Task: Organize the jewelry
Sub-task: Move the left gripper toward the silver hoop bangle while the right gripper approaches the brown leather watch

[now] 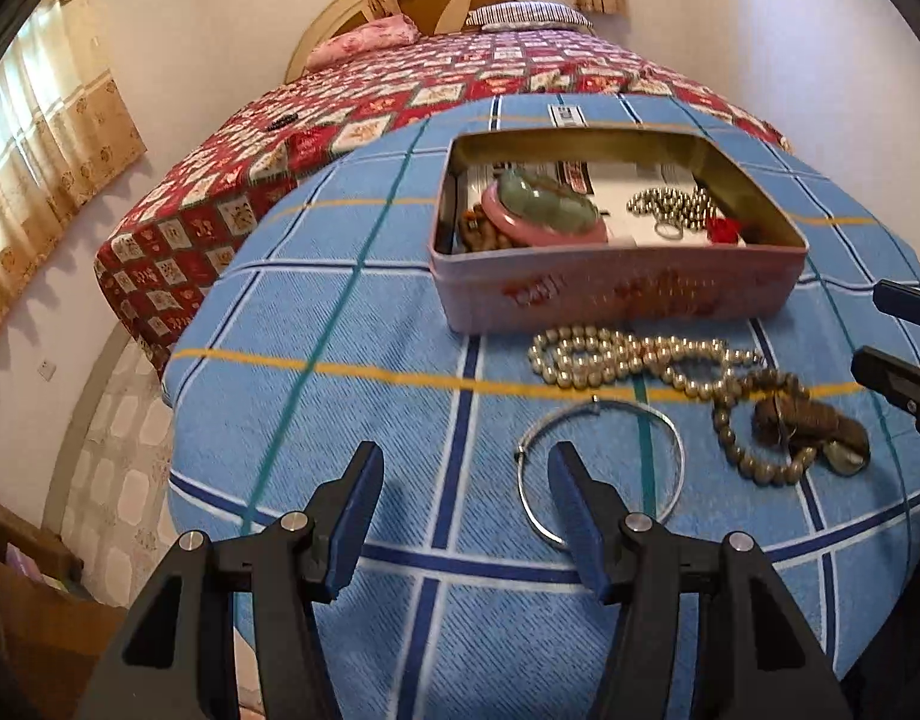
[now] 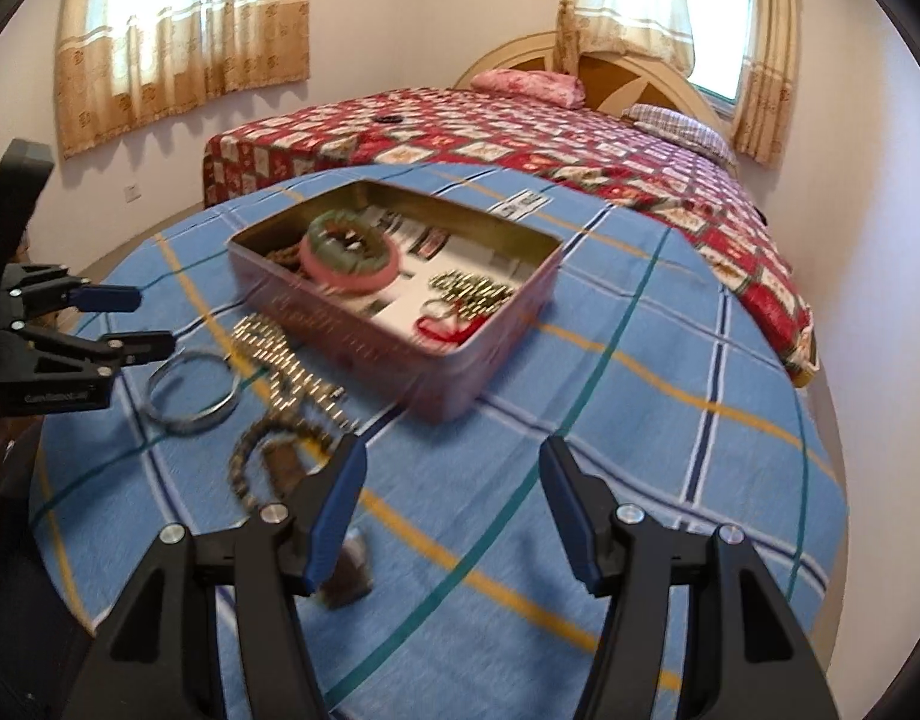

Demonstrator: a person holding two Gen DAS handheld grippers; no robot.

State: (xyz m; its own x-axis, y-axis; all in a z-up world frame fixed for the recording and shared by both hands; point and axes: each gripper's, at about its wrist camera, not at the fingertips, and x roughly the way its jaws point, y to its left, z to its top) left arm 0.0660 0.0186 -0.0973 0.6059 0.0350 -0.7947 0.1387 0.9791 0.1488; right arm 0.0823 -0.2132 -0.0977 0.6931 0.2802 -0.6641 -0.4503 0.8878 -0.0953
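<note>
An open pink tin box point(image 1: 616, 291) sits on a blue plaid cloth point(image 1: 339, 312) spread over the foot of a bed. Inside it lie a pink and green bangle point(image 1: 541, 210), brown beads, a small metal-bead chain point(image 1: 670, 201) and something red.

Three pieces wait on the cloth just in front of the tin. A thin silver bangle point(image 1: 601, 471) lies flat nearest the left gripper point(image 1: 466, 507). Beside it is a long pearl necklace point(image 1: 634, 360), coiled loosely, and touching its far end a dark brown beaded piece point(image 1: 811, 426).

Both tools are released and carry nothing. The left gripper hangs with its jaws spread, one blue finger over the near rim of the silver bangle. The right gripper point(image 2: 450, 507) is spread too, above bare cloth, with the brown piece just beside its left finger.

The bangle looks light, stiff and slick; pinching across its thin rim seems best, though it may skate on the cloth. The pearl necklace is likely limp and heavier; taken at one point it would dangle and swing, so gripping where strands overlap seems safer.
</note>
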